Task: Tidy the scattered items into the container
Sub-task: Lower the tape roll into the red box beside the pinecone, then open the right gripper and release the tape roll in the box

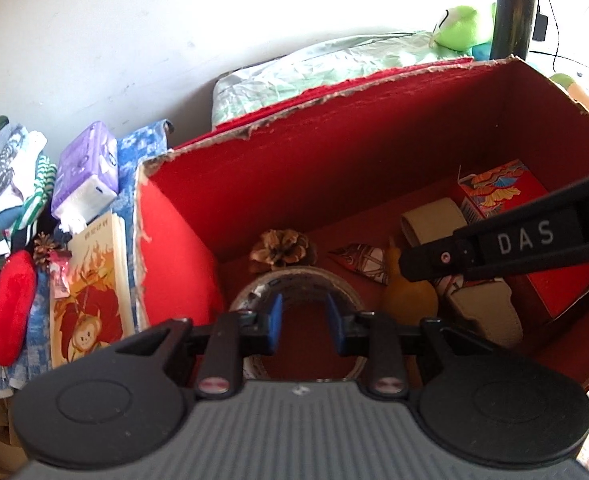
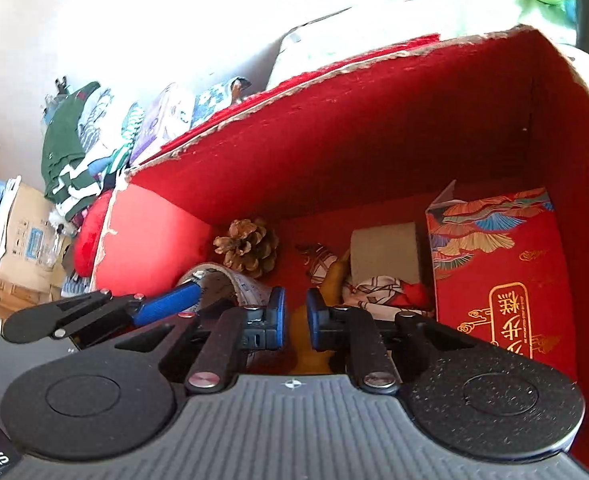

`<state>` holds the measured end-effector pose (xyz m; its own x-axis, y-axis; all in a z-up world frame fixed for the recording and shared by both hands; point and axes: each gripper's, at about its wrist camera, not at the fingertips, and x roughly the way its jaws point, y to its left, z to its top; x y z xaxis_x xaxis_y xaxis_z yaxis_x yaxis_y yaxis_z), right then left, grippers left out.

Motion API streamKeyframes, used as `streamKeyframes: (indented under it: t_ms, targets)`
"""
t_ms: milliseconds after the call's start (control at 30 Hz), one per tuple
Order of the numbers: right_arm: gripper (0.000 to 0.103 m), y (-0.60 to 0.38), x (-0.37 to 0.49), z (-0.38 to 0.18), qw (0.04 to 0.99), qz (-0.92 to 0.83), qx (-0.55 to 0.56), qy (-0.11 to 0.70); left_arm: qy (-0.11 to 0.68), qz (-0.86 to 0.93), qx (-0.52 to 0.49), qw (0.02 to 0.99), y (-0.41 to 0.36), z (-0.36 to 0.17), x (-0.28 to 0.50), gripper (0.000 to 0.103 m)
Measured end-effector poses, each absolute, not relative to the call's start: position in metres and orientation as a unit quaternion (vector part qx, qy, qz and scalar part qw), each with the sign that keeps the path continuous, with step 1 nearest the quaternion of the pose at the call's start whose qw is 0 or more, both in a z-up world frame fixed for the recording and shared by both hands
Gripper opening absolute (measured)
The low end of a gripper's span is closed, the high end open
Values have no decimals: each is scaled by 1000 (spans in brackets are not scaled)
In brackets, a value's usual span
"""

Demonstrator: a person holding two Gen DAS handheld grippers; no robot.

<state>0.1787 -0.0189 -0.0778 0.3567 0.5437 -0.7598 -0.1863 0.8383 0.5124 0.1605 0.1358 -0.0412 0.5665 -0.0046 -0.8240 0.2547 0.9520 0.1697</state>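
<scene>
A pale wall backs a cluttered surface, and my red box (image 1: pixel 334 152) with its ragged cardboard rim fills the middle of both views. Both my tools point down into it. My left tool (image 1: pixel 305 322) sits at 6 o'clock with its blue pads pressing outward on the inner wall of a tape roll (image 1: pixel 254 292), so I judge it holds the roll from inside, just above the box floor. My right tool (image 2: pixel 293 316) has its pads drawn narrow, with a yellow gourd-shaped thing (image 2: pixel 314 356) under the gap; I cannot tell whether they pinch it.

Already in the box: a pine cone (image 1: pixel 282 248) at 12 o'clock of the roll, a folded paper piece (image 1: pixel 364 262), a beige strap (image 1: pixel 434 220) and a patterned red carton (image 2: pixel 502 264) at 3 o'clock, filling that side. Free floor remains only near the left wall.

Outside, at 9 o'clock, a picture book (image 1: pixel 92 288), tissue pack (image 1: pixel 88 176), red cushion (image 1: pixel 10 312) and a second small cone (image 1: pixel 46 246) still wait, close against the box wall, so reaching them means lifting over that rim.
</scene>
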Motion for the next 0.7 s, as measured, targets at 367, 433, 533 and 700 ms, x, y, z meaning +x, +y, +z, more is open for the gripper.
streamKeyframes:
  t_ms: [367, 433, 533, 700]
  targets:
    - [15, -15, 172, -73, 828, 200, 151, 501, 467, -62, 118, 874, 137, -45, 163, 32]
    - [16, -15, 171, -72, 832, 192, 147, 498, 467, -60, 118, 874, 137, -46, 163, 32]
    - [18, -14, 168, -70, 842, 179, 131, 491, 467, -60, 117, 875, 137, -46, 163, 32]
    - [19, -24, 165, -64, 861, 153, 96, 476, 475, -59, 113, 871, 135, -51, 166, 32]
